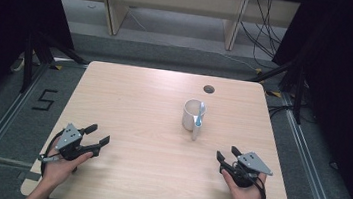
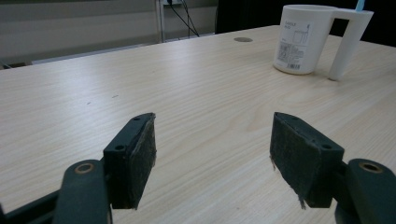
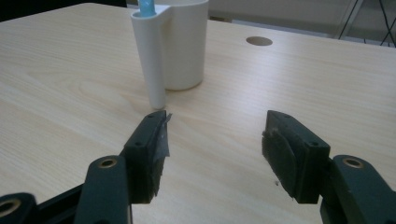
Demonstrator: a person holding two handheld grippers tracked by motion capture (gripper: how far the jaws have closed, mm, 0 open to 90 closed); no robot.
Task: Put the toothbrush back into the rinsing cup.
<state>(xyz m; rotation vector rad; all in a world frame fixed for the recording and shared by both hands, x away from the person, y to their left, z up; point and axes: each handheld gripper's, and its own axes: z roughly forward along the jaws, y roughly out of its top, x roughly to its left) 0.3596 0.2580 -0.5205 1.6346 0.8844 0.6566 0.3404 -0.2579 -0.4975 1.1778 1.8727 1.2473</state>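
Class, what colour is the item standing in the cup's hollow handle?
Light blue; the white cup holds it, clearest in the right gripper view.

A pale wood-grain surface (image 1: 138,105) with rounded corners and a round cable hole (image 1: 209,89) is set on a grey floor (image 1: 7,110). Black curtains (image 1: 3,14) are hung at both sides, and light wooden furniture legs (image 1: 112,6) are seen beyond.

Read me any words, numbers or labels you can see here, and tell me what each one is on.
"5": black mark on the floor left of the table.
Printed label on the side of the white cup, seen in the left gripper view: lines of small print and what may be a barcode, too small and blurred to read.
Nothing else legible.
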